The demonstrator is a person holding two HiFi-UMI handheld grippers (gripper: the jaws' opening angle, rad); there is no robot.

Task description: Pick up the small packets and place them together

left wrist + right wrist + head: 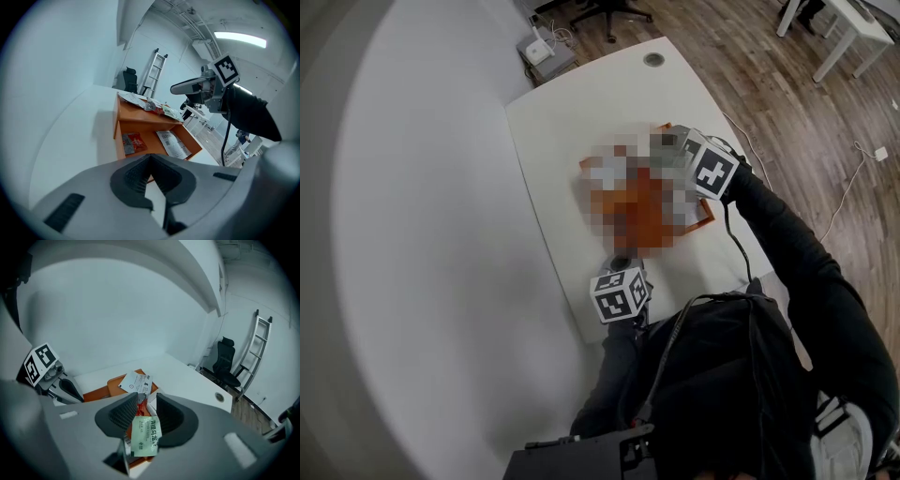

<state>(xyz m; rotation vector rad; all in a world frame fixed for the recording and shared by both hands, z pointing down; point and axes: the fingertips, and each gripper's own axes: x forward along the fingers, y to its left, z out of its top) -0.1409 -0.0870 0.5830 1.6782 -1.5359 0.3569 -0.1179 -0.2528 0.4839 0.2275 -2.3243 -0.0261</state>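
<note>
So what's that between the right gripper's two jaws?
In the right gripper view, a green packet shows in the gap of the right gripper, with a red packet just beyond it. The jaws stand apart.

Tray (pixel 140 125) on table (pixel 79 145); packet pile (pixel 149 104) far end, two packets (pixel 132 142) near compartment.

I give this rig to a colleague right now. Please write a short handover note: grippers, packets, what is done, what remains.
Left gripper: shut, empty, at the near end of the orange tray.
Right gripper: jaws apart above the pile; green packet shows in the gap, apparently not pinched.
Packets: pile at the tray's far end; red packet and white printed packet lie separately in its near section.
Done: several gathered. Left: bring those two to the pile.
</note>
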